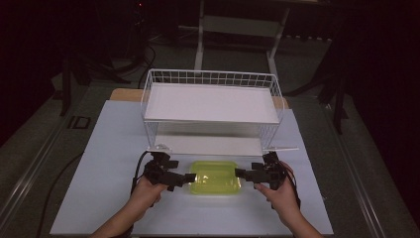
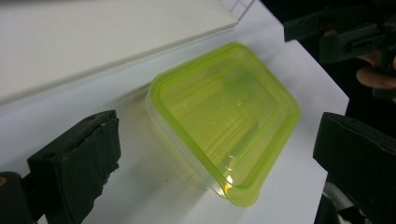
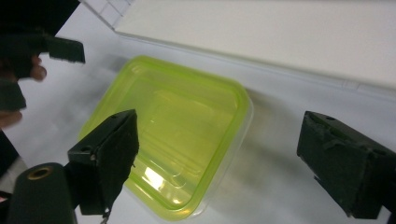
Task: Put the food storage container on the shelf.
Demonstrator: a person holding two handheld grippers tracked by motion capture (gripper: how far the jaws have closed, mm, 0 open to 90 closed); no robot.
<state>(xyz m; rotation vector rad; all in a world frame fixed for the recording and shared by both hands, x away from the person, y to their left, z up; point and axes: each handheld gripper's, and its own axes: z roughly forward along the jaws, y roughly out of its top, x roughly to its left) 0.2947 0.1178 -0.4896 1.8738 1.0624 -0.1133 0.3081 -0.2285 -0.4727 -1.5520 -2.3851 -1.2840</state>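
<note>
Counted on the bench (image 1: 114, 148): one yellow-green lidded container (image 1: 215, 177), centre toward 6 o'clock; one white wire rack (image 1: 212, 106) with two shelves, at 12 o'clock; two tongs, left (image 1: 186, 178) and right (image 1: 243, 173).

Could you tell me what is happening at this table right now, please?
A person holds a claw in each hand, one on either side of a yellow-green lidded plastic container lying on the white table in front of a two-tier wire shelf. The left claw and right claw are both open at the container's ends, neither gripping it.
</note>
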